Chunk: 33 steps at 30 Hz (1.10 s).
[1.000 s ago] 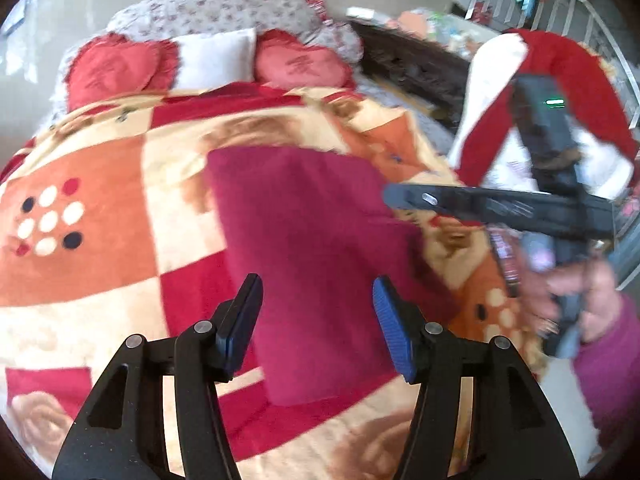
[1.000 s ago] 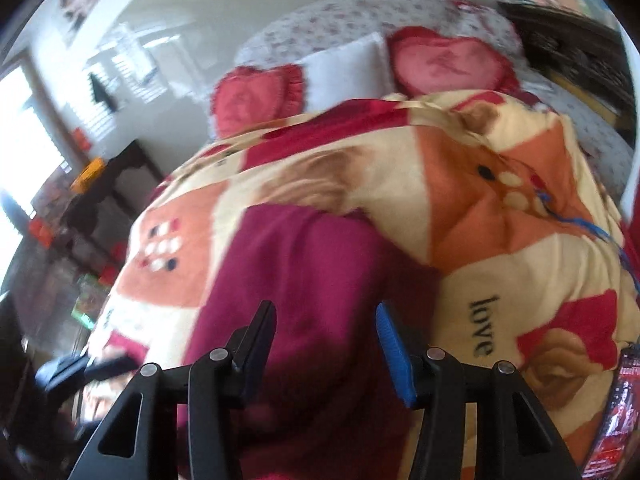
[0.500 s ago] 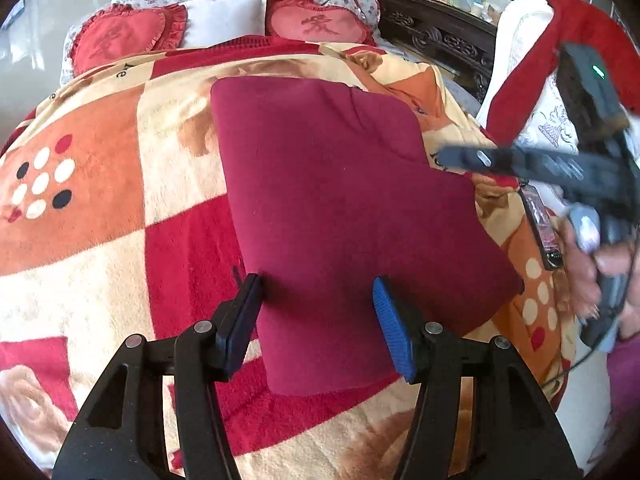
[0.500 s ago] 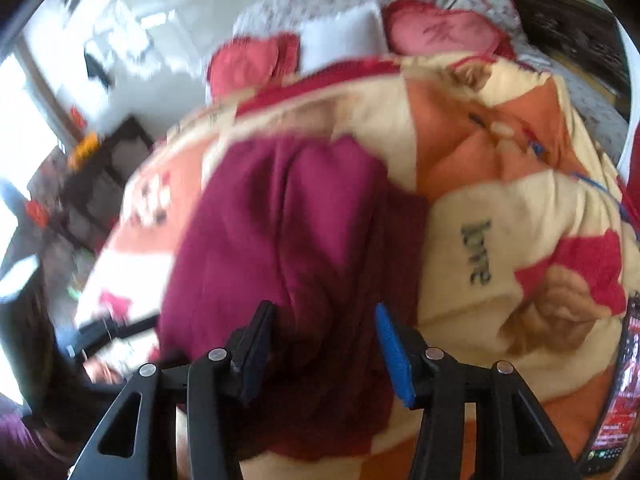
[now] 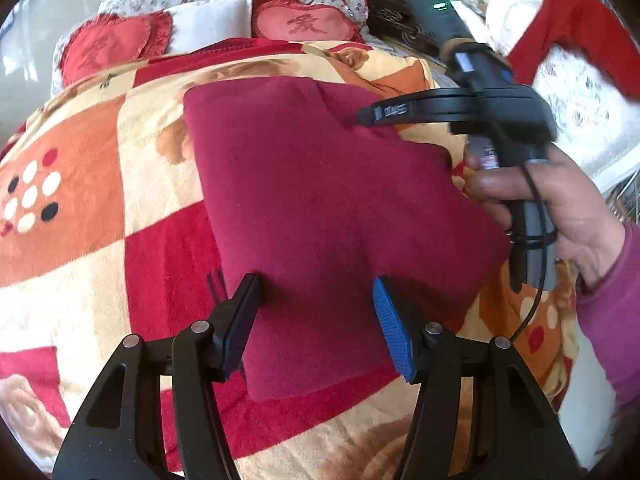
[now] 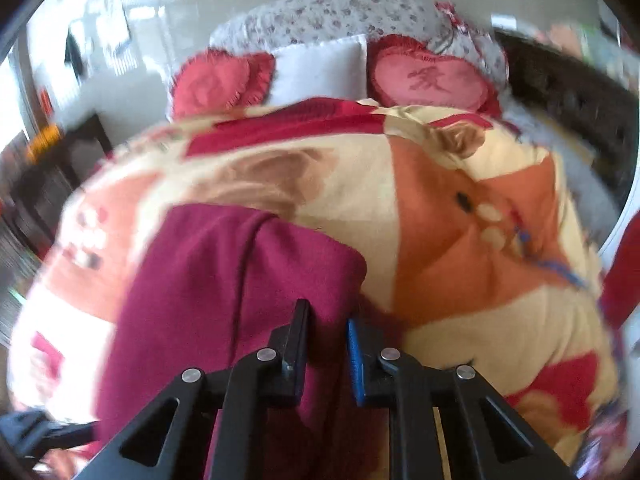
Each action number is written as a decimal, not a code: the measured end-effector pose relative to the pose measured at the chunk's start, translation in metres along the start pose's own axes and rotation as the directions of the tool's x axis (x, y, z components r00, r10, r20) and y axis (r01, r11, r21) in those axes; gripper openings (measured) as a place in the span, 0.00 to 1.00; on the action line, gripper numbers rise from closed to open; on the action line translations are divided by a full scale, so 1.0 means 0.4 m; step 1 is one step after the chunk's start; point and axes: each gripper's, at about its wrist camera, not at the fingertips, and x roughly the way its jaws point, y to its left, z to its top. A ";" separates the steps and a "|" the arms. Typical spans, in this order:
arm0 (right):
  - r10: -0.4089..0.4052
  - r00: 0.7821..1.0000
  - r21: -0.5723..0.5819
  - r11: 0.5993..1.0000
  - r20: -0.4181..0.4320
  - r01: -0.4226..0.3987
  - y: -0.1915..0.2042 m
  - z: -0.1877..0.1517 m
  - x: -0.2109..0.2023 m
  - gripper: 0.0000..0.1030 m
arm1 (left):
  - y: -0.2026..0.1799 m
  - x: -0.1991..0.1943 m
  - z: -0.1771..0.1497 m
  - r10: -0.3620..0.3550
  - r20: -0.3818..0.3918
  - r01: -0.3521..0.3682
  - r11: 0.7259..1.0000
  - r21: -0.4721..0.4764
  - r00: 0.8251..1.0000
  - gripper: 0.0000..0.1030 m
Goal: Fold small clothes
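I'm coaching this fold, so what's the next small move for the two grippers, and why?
Probably close the left gripper on the near edge of the maroon garment. Its jaws stand open astride the cloth lying flat on the blanket, while the right gripper jaws are already closing on the right edge.

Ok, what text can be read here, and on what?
"爱" on the right heart cushion.
Left heart cushion: a character, too skewed to read.
Blanket: dark lettering, too small.
Right gripper, jaws closing on the maroon garment: white label, blurred.
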 end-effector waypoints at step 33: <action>0.111 0.994 0.018 0.994 0.013 -0.112 0.052 -0.224 -0.212 0.38 | 0.029 -0.019 -0.010 0.029 0.001 -0.029 0.996 -0.086 1.000 0.59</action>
